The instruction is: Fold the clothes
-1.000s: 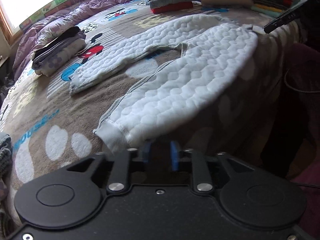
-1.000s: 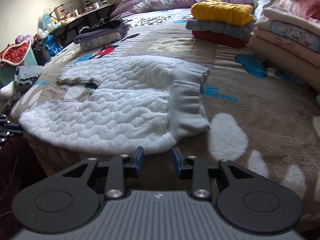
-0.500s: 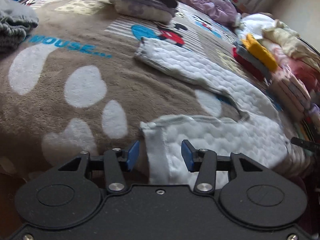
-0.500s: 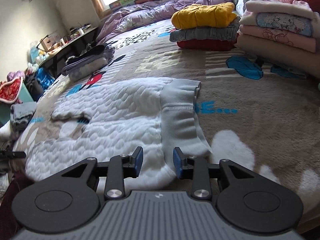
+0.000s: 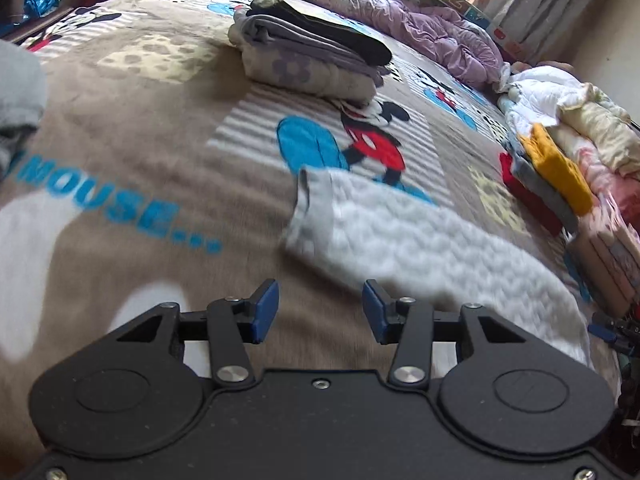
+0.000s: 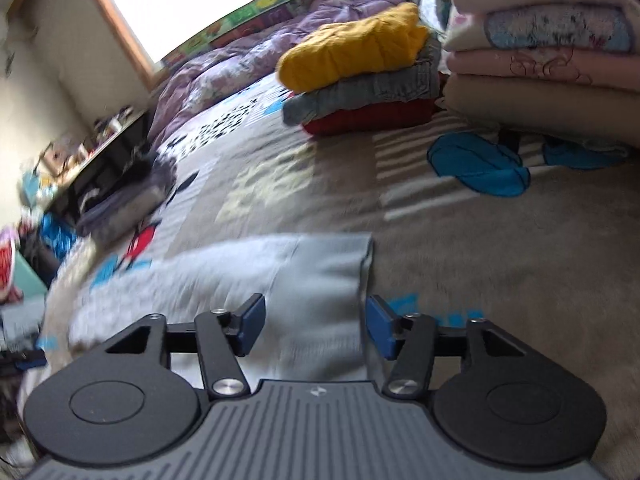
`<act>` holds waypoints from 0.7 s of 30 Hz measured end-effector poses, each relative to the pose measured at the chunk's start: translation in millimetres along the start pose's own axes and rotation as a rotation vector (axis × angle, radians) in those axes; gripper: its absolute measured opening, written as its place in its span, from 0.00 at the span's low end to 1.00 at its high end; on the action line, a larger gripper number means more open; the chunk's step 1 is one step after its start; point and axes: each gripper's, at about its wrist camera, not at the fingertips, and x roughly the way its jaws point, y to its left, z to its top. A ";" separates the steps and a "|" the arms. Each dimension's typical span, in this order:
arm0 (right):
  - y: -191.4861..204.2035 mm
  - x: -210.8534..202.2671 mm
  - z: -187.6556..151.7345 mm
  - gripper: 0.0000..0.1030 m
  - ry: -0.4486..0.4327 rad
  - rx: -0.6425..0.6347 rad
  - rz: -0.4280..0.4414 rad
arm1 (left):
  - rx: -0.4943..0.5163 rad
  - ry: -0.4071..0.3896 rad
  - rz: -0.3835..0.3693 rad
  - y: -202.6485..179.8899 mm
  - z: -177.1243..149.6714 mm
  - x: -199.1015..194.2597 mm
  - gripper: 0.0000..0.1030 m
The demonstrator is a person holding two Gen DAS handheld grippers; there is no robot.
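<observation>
Both grippers spread wide over white quilted trousers on a cartoon-print bed.

The left gripper (image 5: 319, 311) has its 2 blue-padded fingers (image 5: 264, 310) wide apart, holding nothing, above the brown cartoon-mouse blanket (image 5: 132, 152), just beside a leg of the white quilted trousers with grey cuffs (image 5: 400, 240). The right gripper (image 6: 312, 326) is equally wide, its fingers (image 6: 380, 330) straddling the trousers' grey waistband (image 6: 320, 276) without gripping it. A folded stack topped by a yellow knit (image 6: 352, 46) lies well beyond, and a grey-and-black folded pile (image 5: 312, 56) lies further up the bed.
</observation>
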 end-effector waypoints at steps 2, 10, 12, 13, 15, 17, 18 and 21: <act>-9.6 14.3 10.5 0.58 0.016 0.052 0.005 | -0.008 0.012 -0.001 -0.1 12.1 14.4 0.44; -39.7 56.6 28.8 0.59 0.071 0.181 0.112 | -0.064 0.073 -0.014 0.7 38.2 61.2 0.43; -37.6 60.6 28.3 0.40 0.085 0.158 0.133 | -0.041 0.078 0.000 -6.3 40.7 69.2 0.40; -37.6 62.1 28.0 0.17 0.086 0.141 0.132 | -0.026 0.079 0.006 -9.5 41.2 72.0 0.24; -40.1 61.2 27.3 0.10 0.060 0.131 0.145 | 0.004 0.075 0.007 -15.3 42.2 75.2 0.09; -42.5 59.2 27.0 0.08 0.030 0.122 0.158 | 0.040 0.050 -0.001 -22.2 46.0 75.1 0.08; -43.6 53.9 29.5 0.08 -0.007 0.125 0.162 | 0.062 0.030 -0.007 -26.1 49.2 74.4 0.07; -43.9 44.9 40.0 0.07 -0.076 0.109 0.158 | 0.061 -0.033 -0.047 -31.4 62.1 68.8 0.07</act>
